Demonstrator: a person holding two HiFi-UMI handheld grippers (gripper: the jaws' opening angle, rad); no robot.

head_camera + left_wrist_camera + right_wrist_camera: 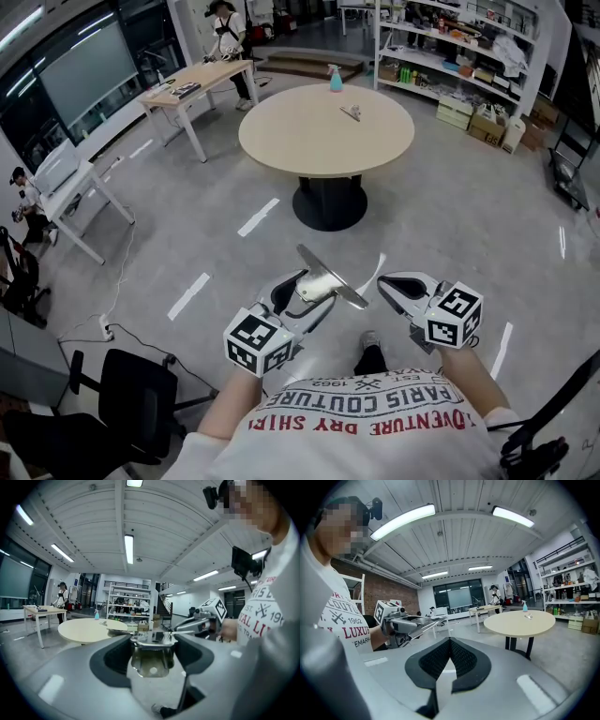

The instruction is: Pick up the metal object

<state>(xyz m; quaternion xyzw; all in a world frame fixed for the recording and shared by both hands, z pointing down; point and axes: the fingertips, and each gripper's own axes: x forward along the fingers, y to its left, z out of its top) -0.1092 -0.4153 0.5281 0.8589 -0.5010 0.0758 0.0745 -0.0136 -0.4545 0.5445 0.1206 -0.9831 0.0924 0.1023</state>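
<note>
A shiny flat metal object [328,279] with a long thin blade sits crosswise between the jaws of my left gripper [302,292], which is shut on it in mid-air, well short of the round table [291,141]. In the left gripper view the metal object [152,656] spans the gap from pad to pad. My right gripper [394,286] hangs just to the right, shut with nothing in it; its pads [461,656] meet at their tips. A second small metal piece [351,113] lies on the table beside a blue spray bottle [336,79].
Shelves [459,56] with boxes stand behind the table at the right. A wooden desk [192,84] with a person beside it is at the back left, a white desk [75,187] at the left. A black chair [131,394] and floor cables are near my left.
</note>
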